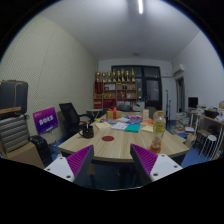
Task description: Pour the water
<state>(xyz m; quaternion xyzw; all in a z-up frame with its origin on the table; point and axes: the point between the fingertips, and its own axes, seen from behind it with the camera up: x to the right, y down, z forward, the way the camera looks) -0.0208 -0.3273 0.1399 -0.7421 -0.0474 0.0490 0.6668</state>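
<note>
Held well back from the table (120, 148), our gripper (110, 163) has its fingers spread wide with nothing between them; both pink pads (76, 160) face an empty gap. We judge this to be the approach step, with no grasp yet made. A bottle with amber contents (158, 132) stands on the table beyond the right finger, and a dark cup-like vessel (87, 131) stands beyond the left one; we cannot tell what it holds. Next we should advance toward the bottle, centre it between the fingers, then close.
</note>
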